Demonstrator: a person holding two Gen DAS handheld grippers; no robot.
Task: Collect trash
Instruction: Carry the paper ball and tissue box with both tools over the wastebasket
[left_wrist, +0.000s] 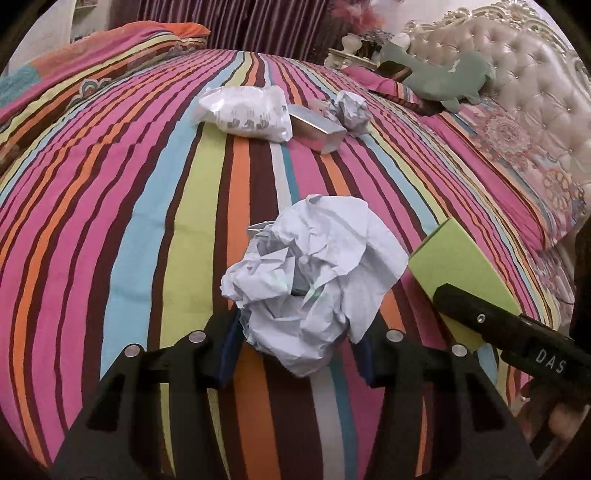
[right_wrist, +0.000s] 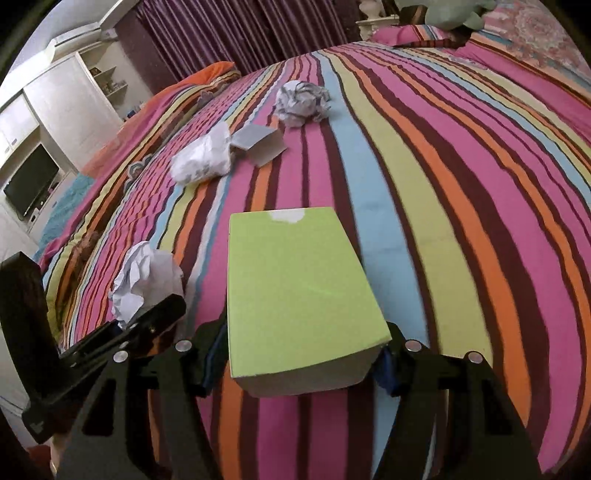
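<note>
The left gripper (left_wrist: 295, 350) pinches a crumpled white paper ball (left_wrist: 314, 273) above the striped bedspread (left_wrist: 147, 221); the right gripper (right_wrist: 299, 354) clamps a lime-green cardboard box (right_wrist: 295, 288); loose paper may slip; 3 more trash pieces remain farther away.

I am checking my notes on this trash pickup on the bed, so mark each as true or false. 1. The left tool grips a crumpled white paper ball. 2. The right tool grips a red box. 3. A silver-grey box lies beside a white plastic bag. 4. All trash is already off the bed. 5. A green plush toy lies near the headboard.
1. True: the left tool is closed on the crumpled white paper ball.
2. False: the right tool grips a light green rectangular box.
3. True: the silver-grey box touches the white plastic bag.
4. False: the bag, the box and a printed crumpled paper ball remain on the striped bedspread.
5. True: the green plush toy lies there.
</note>
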